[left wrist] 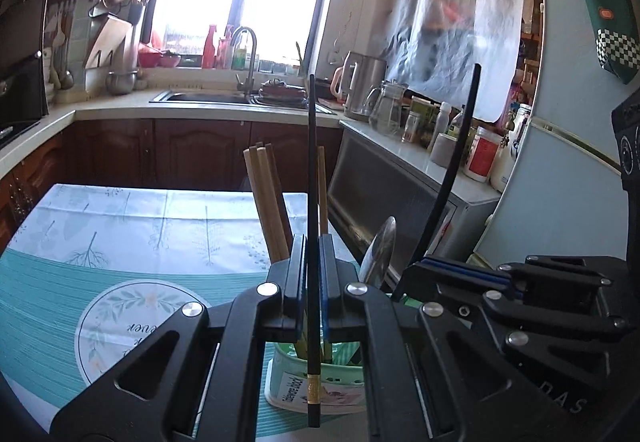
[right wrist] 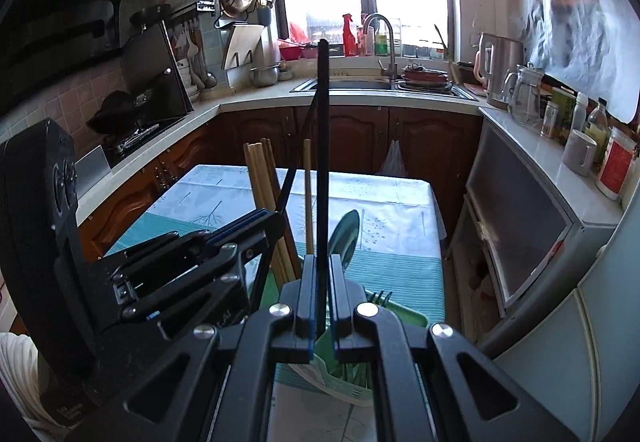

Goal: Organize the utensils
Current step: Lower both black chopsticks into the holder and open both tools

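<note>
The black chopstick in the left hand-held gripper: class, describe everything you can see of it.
The black chopstick is a thin, straight, glossy dark stick with a gold patterned band near its lower end. It stands close to upright, clamped between the two fingers of the left hand-held gripper, which are shut on it. Its lower end hangs in front of the pale green utensil holder; whether they touch cannot be told. Its top rises in front of the sink counter.
</note>
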The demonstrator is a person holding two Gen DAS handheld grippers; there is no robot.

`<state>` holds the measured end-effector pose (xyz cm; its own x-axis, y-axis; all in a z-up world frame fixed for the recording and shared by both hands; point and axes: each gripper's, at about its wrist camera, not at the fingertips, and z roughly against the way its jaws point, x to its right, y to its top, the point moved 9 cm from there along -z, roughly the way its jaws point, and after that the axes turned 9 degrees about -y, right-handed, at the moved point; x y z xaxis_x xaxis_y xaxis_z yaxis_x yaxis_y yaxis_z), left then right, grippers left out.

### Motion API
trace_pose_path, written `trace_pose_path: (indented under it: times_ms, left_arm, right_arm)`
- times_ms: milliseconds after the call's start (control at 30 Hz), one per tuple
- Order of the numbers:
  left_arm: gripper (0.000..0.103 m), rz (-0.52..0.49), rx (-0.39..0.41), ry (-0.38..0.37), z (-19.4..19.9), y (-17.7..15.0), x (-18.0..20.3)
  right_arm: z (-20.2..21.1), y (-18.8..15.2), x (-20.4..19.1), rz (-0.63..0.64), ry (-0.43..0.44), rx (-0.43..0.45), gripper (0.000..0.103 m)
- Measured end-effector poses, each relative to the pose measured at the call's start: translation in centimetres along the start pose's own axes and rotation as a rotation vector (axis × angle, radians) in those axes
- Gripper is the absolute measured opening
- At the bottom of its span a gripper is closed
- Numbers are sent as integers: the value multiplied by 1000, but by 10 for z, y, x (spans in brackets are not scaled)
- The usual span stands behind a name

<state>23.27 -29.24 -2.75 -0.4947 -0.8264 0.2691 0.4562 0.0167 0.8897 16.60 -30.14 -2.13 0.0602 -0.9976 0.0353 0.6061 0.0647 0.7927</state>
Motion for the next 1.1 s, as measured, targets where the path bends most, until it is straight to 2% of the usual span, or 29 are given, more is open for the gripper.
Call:
trace_pose_path:
  times_ms: [167, 467, 633, 767, 1100]
  left_arm:
    - [3, -17, 18, -23, 9, 8, 4]
    - [3, -21, 125, -63, 40, 48, 9]
    - [3, 5, 168, -74, 44, 63, 5]
    - [3, 13, 174, -82, 34, 59, 1]
    - [4, -4, 221, -55, 14, 22, -19]
  right_arm:
    - [4, 5, 4, -23, 20, 5, 5]
    - [0, 6, 3, -12, 20, -7, 5]
    - [-2, 3, 3, -6, 15, -19, 5]
    - [-2, 1, 4, -7, 15, -18, 5]
    - [-8, -8, -2, 19, 22, -39, 5]
